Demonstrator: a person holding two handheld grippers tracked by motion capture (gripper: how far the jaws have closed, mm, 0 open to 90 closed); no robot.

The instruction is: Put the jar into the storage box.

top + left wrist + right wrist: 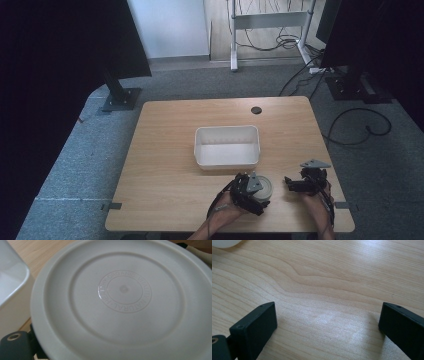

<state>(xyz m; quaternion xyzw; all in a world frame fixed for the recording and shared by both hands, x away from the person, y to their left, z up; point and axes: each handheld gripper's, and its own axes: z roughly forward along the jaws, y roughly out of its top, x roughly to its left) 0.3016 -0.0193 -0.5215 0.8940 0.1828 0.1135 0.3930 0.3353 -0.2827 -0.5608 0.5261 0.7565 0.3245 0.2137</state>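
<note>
A round white lid (125, 302) with raised ring lettering sits very close in the left gripper view; from above the lid (268, 188) shows as a pale disc near the table's front edge. My left gripper (252, 196) is shut on its near rim, and one black jaw tip pokes out under the rim at the lower left. My right gripper (328, 315) stands open over bare wood with nothing between its fingers. In the high view the right gripper (291, 184) is just right of the lid and apart from it.
A white rectangular bin (227, 162), nothing inside it, stands mid-table just behind the lid; its corner (11, 277) is close on the left. A dark cable hole (256, 110) lies near the far edge. Dark stands and cables surround the wooden table (165, 165).
</note>
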